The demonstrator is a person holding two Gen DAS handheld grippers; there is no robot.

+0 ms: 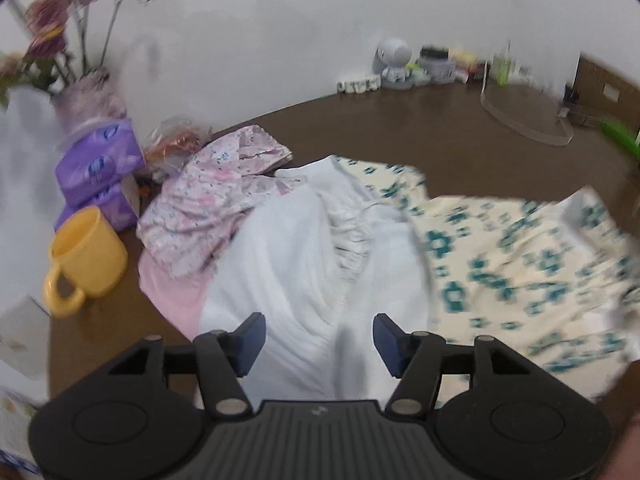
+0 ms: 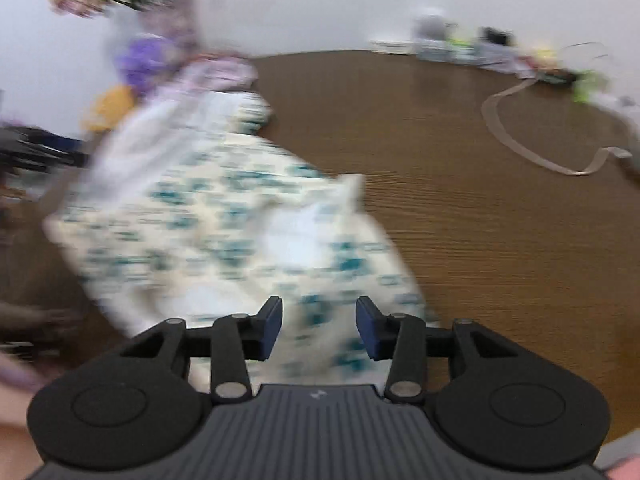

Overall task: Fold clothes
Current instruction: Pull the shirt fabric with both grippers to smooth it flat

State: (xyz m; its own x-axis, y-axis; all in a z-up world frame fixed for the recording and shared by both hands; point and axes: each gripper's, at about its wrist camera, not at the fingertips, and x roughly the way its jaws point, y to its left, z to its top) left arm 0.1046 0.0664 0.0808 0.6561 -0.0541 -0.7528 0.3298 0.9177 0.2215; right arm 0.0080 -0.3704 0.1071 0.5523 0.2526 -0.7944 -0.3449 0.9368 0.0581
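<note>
Over the brown table: both grippers tilt downward above a heap of clothes.
Landmark: the brown wood-grain table, matte and streaked, rounded at its far edge by the lens.
Left gripper pose: the left gripper leans down over the near end of the white garment.
Right gripper pose: the right gripper leans down over the near end of the patterned garment; this view is heavily smeared.
White garment: soft, pale cloth with a gathered, ruched band across its middle, lying mid-table.
Patterned garment: cream cloth with teal blocky motifs, spread on the table just right of the white one and touching it.
Pink floral garment: the pink floral garment lies crumpled toward the table's left side, overlapping the white one.
Yellow mug: the yellow mug, smooth and glossy with a loop handle, stands near the table's left edge.
Tissue packs: the purple tissue packs are stacked behind the mug.
Left jaws: parted about halfway, blue pads clear of the cloth, holding nothing.
Right jaws: parted moderately, somewhat narrower, nothing pinched between the pads.
</note>
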